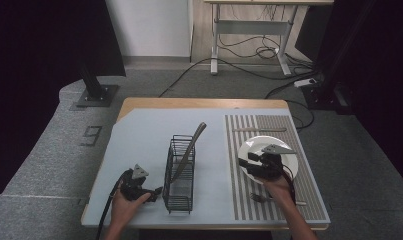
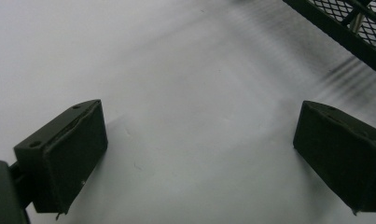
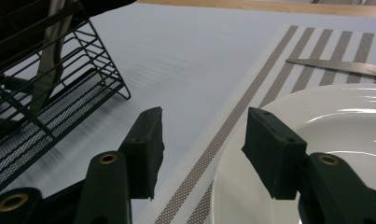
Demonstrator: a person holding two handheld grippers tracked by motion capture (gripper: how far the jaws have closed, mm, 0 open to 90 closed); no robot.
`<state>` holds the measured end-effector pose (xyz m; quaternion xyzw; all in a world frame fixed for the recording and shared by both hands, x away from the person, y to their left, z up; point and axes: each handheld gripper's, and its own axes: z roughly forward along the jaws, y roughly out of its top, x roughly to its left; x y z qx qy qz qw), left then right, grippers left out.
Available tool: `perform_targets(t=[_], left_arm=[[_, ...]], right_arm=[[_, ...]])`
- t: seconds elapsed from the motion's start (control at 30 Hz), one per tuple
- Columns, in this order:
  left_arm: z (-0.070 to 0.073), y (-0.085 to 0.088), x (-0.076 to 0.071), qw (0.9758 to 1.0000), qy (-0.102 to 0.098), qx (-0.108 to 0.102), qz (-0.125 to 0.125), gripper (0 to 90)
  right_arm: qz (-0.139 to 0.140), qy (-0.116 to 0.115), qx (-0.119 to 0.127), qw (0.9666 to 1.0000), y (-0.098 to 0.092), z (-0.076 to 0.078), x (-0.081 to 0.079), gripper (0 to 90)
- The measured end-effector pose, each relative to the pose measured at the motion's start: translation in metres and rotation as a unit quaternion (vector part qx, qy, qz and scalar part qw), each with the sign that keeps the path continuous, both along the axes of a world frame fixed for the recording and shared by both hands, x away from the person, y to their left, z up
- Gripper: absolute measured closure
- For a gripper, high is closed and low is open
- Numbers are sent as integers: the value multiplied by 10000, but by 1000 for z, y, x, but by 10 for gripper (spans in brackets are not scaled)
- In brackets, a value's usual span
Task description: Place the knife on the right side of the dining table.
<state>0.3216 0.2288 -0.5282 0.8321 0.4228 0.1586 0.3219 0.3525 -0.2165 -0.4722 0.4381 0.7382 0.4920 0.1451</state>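
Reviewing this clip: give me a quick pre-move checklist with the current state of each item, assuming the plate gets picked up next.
1. Right gripper open: ok, jaws apart with a clear gap.
2. Jaws straddle the plate rim: ok, one jaw over the plate, the other over the striped mat.
3. Plate bare: ok as far as the high and right gripper views show.
4. Left gripper free: ok, open over bare table, holding nothing.
5. Rack clear of the plate: ok, it stands apart on the blue surface, a utensil leaning in it.
6. Jaw contact with the rim: cannot tell.
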Motion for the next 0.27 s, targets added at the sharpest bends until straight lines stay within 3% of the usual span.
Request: perform_targets(t=[0.27], left_arm=[[0,0,0,10000,-1,6,-3,25]], right_arm=[[89,-50,32,9999,4,1,-3,440]])
